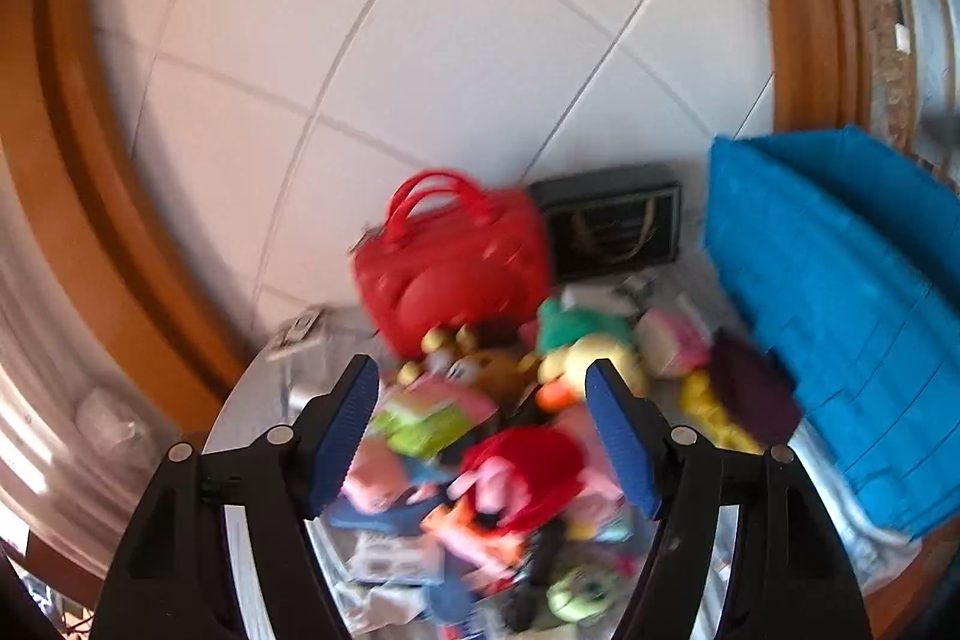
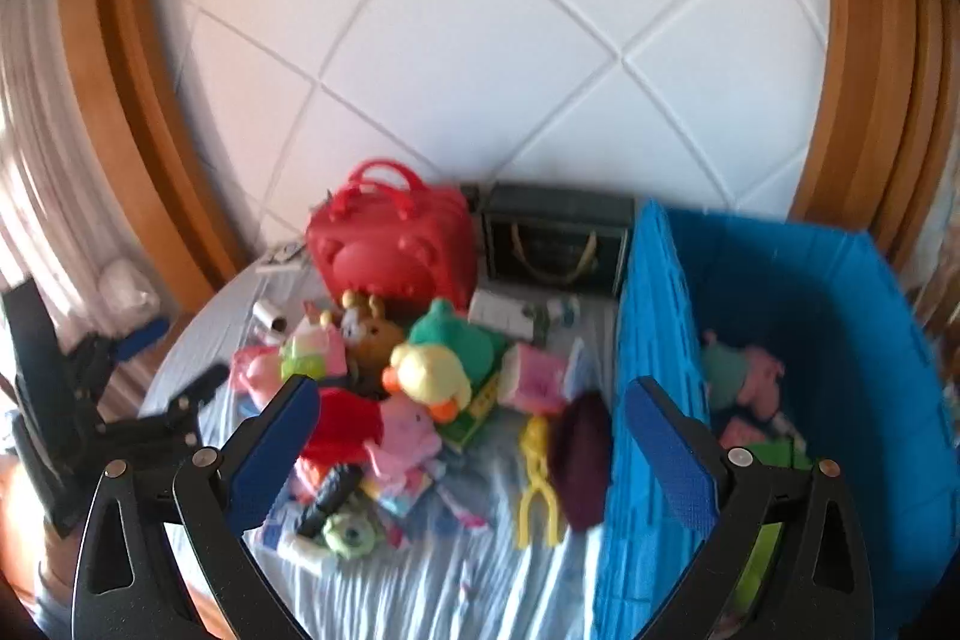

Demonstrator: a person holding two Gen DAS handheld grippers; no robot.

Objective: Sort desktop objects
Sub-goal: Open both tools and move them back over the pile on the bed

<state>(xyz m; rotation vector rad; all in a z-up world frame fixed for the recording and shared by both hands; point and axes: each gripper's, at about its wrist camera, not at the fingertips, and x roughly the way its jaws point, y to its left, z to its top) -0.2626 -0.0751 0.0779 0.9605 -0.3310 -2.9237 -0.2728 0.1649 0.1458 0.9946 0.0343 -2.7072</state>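
Both grippers hang in the air above a messy table with a striped cloth (image 2: pixel 456 592). The left gripper (image 1: pixel 483 427) has its 2 blue pads apart, with nothing between them. The right gripper (image 2: pixel 471 451) has its jaws wide apart, and nothing is held there either.

A pile of toys (image 2: pixel 384 400) lies in the middle of the table. A red bag (image 2: pixel 393 244) with handles stands at the back, and a dark box (image 2: pixel 555 244) stands just beside it on the right. In front of the bag are a brown bear (image 2: pixel 369 334), a green plush (image 2: pixel 453 334) and a yellow duck (image 2: pixel 429 373), all close together. A pink pig toy (image 2: pixel 402 436) lies next to something red. A green one-eyed toy (image 2: pixel 351 532) is near the front. A yellow plastic toy (image 2: pixel 537 478) and a dark purple thing (image 2: pixel 579 466) lie near the big blue bin (image 2: pixel 654 340) on the right. Inside the bin lies a pig doll in green (image 2: pixel 741 373). The left wrist view is blurry
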